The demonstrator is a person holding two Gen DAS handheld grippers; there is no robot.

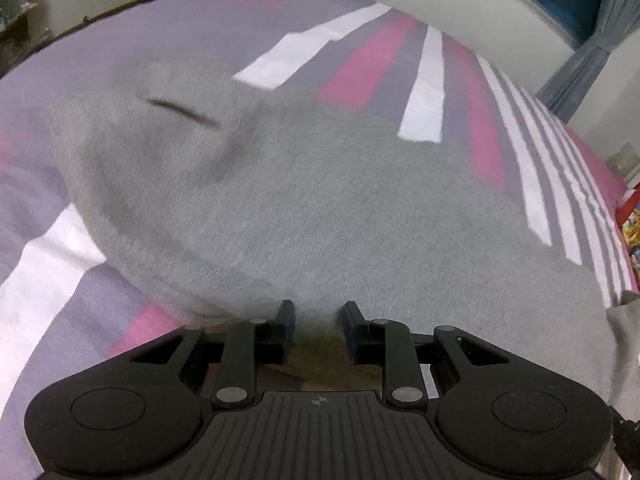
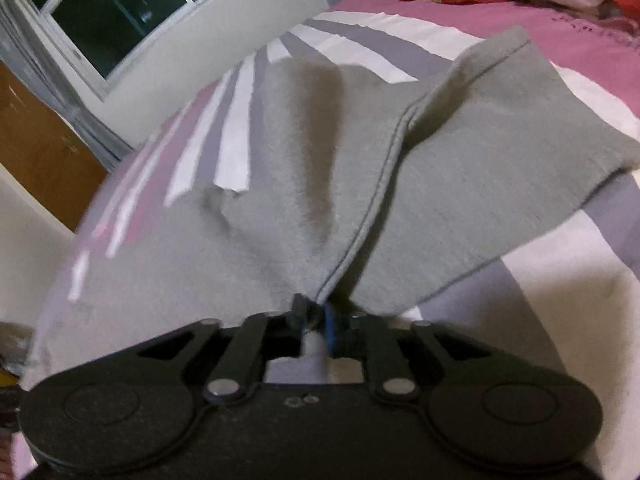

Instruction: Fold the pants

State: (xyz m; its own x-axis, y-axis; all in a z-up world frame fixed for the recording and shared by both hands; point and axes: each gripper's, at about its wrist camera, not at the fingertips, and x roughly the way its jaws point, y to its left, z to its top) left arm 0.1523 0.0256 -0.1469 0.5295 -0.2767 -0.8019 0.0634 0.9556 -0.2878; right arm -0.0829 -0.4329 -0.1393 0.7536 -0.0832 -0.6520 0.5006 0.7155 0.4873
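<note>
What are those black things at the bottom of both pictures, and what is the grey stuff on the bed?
Those black things are two grabbing tools, one in each of a person's hands. Each tool carries a little camera that looks forward along its jaws, so one picture comes from the left tool and one from the right.

The grey stuff is a pair of pants lying on a bedsheet with pink, white and purple stripes.

The right gripper has its jaws pinched on a seam at the edge of the pants, and the cloth rises towards it.

The left gripper has its jaws close together at the near edge of the cloth. The picture is too blurry to tell whether they really hold it.
</note>
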